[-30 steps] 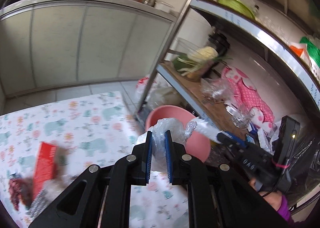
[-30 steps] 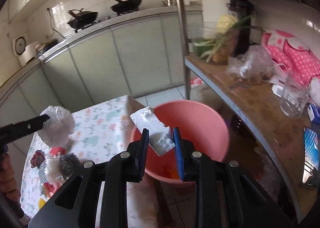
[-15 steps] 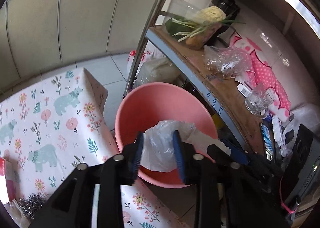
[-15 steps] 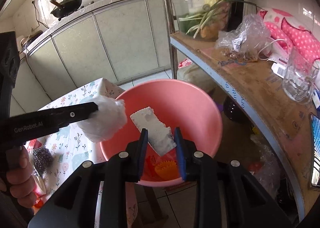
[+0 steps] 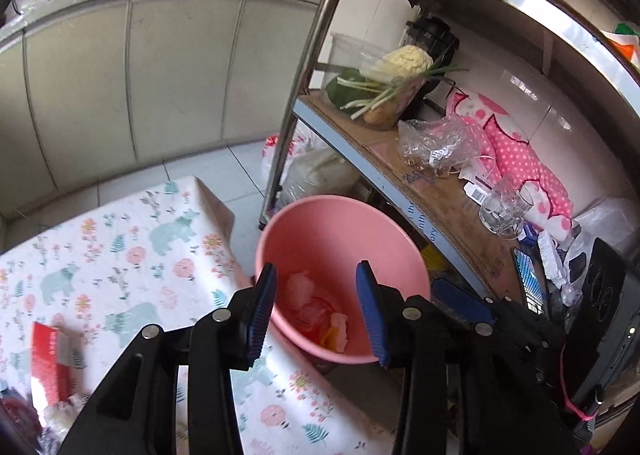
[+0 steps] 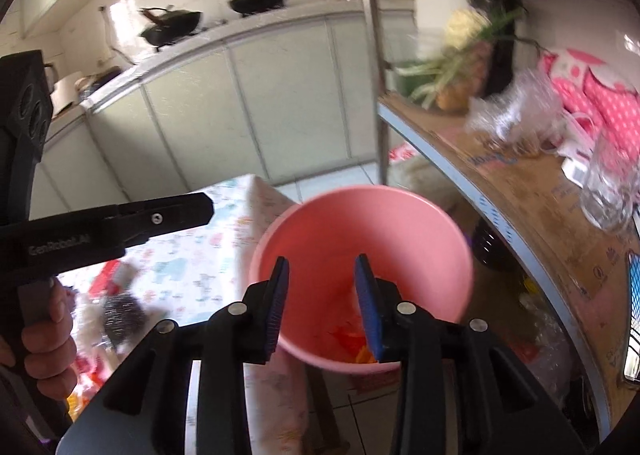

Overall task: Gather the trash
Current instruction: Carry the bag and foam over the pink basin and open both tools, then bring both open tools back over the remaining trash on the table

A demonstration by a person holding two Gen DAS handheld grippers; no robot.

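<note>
Both grippers, left gripper [image 5: 316, 309] and right gripper [image 6: 322, 305], hang over the pink basin [image 5: 344, 215], jaws opening w/ nothing between. Remaining trash [image 5: 50, 367] lies on the bench [image 5: 132, 255], left-hand side (probably wrappers; blurred), so left is nearer.

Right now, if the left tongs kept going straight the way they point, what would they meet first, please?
Most likely the pink basin. The left tongs, opening and empty, frame its inside, so they would probably reach the trash in its bottom, though depth is unclear.

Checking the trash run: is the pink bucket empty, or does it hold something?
Not empty. The pink bucket holds crumpled pale and orange-red scraps at its bottom, seen from both wrist cameras.
</note>
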